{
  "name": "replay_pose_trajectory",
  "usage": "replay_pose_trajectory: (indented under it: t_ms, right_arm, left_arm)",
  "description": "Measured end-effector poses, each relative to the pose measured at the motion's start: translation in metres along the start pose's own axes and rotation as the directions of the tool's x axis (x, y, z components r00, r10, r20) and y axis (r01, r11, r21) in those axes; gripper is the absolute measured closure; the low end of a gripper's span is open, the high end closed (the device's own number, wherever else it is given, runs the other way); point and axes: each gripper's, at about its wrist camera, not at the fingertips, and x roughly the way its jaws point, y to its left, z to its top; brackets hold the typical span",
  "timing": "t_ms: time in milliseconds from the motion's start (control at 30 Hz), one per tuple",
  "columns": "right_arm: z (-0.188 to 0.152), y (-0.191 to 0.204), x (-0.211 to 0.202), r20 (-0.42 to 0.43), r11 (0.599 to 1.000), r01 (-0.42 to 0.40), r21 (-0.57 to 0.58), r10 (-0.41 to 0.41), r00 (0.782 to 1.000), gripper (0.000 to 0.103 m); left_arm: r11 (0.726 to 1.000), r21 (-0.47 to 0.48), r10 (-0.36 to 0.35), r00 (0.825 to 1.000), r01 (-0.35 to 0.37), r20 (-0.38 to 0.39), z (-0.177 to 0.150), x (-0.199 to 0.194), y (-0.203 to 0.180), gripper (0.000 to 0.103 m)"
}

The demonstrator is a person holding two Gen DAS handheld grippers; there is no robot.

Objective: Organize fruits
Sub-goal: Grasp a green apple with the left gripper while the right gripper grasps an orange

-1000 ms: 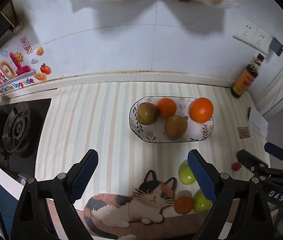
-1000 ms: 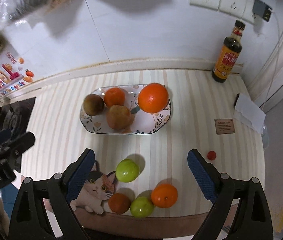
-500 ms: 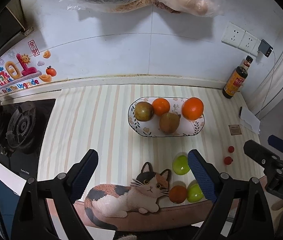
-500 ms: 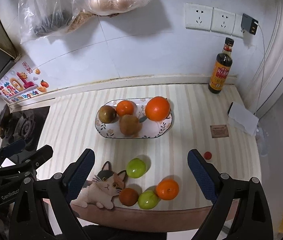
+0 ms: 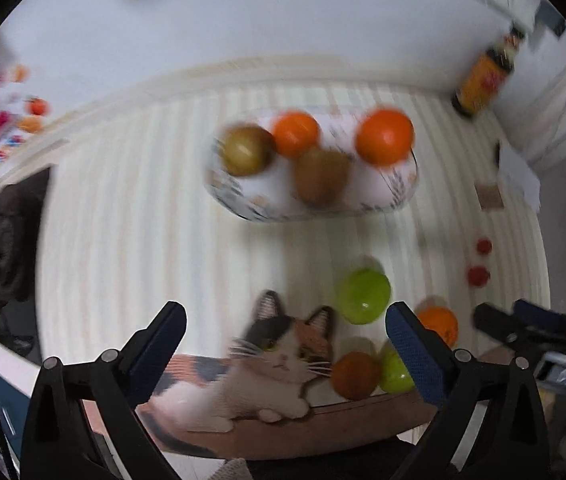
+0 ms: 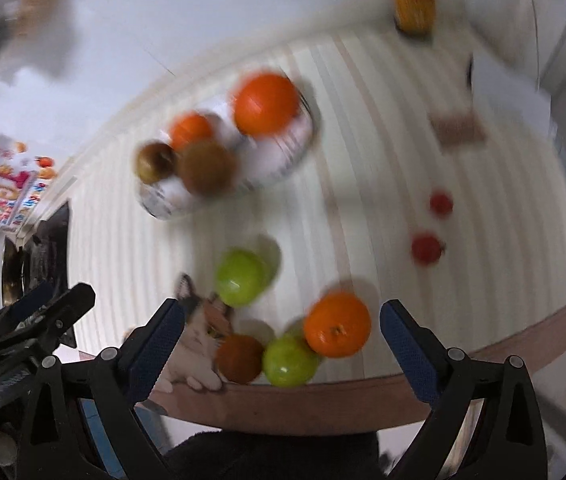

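Both grippers [image 5: 285,325] [image 6: 282,322] gaping, empty; gas stove [image 5: 1,248] clearest in left view.

Heavy motion blur, fisheye warp, soft shadows

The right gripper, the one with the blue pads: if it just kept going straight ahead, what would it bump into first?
Most likely the fruit at the counter's near edge. Between the open right gripper lie a green fruit, a brownish fruit and an orange. The green one looks nearest, but blur leaves depth uncertain.
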Motion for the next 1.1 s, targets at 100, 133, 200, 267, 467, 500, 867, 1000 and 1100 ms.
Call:
replay_pose_trajectory:
  t_ms: [100, 133, 200, 267, 467, 500, 867, 1000, 1100]
  right_arm:
    - [-0.005, -0.028, 0.036, -0.073, 0.997, -0.011, 0.079, 0.017, 0.997, 0.003]
    - [-0.007, -0.035, 0.044, -0.088, 0.995, -0.017, 0.097, 0.025, 0.996, 0.003]
    - [-0.011, -0.046, 0.056, -0.106, 0.991, -0.028, 0.132, 0.042, 0.993, 0.004]
    - [-0.015, -0.057, 0.065, -0.108, 0.985, -0.043, 0.166, 0.061, 0.992, 0.007]
    - [-0.021, -0.068, 0.089, -0.149, 0.977, -0.058, 0.204, 0.09, 0.985, 0.014]
    - [-0.022, -0.069, 0.092, -0.153, 0.976, -0.063, 0.208, 0.096, 0.984, 0.014]
    - [-0.017, -0.049, 0.12, -0.191, 0.988, -0.041, 0.146, 0.069, 0.979, 0.036]
    - [-0.008, -0.017, 0.122, -0.159, 0.999, 0.033, -0.035, -0.038, 0.987, 0.036]
    - [-0.002, 0.001, 0.124, -0.137, 0.988, 0.082, -0.135, -0.1, 0.985, 0.036]
  left_arm:
    - [0.999, 0.047, -0.011, 0.997, 0.015, -0.077, 0.008, 0.034, -0.019, 0.001]
    - [0.997, 0.072, -0.004, 0.995, 0.011, -0.099, 0.01, 0.046, -0.028, 0.001]
    - [0.993, 0.12, 0.006, 0.991, 0.01, -0.133, 0.013, 0.064, -0.042, 0.001]
    - [0.987, 0.161, 0.018, 0.987, 0.008, -0.158, 0.017, 0.081, -0.054, 0.001]
    - [0.966, 0.252, 0.016, 0.964, 0.053, -0.264, 0.017, 0.129, -0.082, 0.003]
    - [0.964, 0.26, 0.016, 0.962, 0.057, -0.272, 0.016, 0.134, -0.084, 0.011]
    - [0.999, 0.01, -0.034, 0.968, 0.037, -0.248, -0.007, 0.122, -0.026, 0.049]
    - [0.991, -0.13, -0.067, 0.963, 0.034, -0.26, -0.024, 0.12, 0.013, 0.049]
    - [0.98, -0.193, -0.094, 0.96, 0.044, -0.263, -0.03, 0.122, 0.028, 0.049]
